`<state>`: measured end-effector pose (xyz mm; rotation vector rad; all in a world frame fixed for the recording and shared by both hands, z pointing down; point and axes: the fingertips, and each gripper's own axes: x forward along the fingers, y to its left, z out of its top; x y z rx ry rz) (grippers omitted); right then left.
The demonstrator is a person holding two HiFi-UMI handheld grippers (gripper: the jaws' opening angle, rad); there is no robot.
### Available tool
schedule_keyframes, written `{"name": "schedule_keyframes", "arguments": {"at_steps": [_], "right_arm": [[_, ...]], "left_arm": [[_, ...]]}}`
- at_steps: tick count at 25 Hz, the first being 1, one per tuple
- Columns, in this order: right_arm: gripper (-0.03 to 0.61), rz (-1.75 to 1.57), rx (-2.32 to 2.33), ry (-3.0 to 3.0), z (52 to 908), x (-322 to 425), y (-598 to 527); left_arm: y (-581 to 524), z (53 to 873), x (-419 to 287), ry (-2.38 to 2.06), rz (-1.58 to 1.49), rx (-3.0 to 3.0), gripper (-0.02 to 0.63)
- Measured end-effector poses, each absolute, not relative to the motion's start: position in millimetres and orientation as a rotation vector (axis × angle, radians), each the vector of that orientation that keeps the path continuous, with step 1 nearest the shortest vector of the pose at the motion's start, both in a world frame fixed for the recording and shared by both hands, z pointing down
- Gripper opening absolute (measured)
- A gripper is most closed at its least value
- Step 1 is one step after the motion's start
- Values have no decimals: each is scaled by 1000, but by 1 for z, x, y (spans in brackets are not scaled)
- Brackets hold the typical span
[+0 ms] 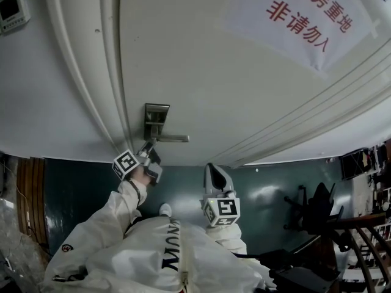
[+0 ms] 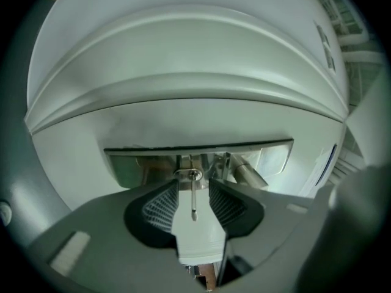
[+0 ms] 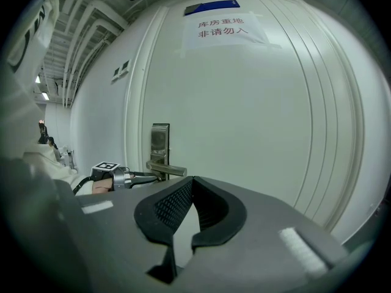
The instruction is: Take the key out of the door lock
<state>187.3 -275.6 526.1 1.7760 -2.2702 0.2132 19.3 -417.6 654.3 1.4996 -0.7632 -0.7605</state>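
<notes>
Left of centre in the head view, our left gripper stood at the door lock, jaws apart either side of the key without pressing it. The key was still in the lock, so gripping and pulling remained. Further right, our right gripper hung closed and empty.

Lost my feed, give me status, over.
Left gripper open, astride key, not gripping. Key in lock. Right gripper shut, empty, off the door. Nothing blocking.
</notes>
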Motion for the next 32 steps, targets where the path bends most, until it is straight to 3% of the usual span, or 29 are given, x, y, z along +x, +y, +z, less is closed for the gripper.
{"name": "schedule_keyframes", "arguments": {"at_steps": [8, 13, 32], "right_arm": [[0, 219, 1772, -2273, 527, 186, -273], [0, 206, 1758, -2277, 527, 185, -272], [0, 206, 1766, -2285, 528, 194, -264]], "left_arm": [[-416, 657, 18, -777, -752, 1484, 119], [-416, 656, 18, -791, -741, 1488, 27], [-408, 654, 16, -837, -710, 1511, 21]]}}
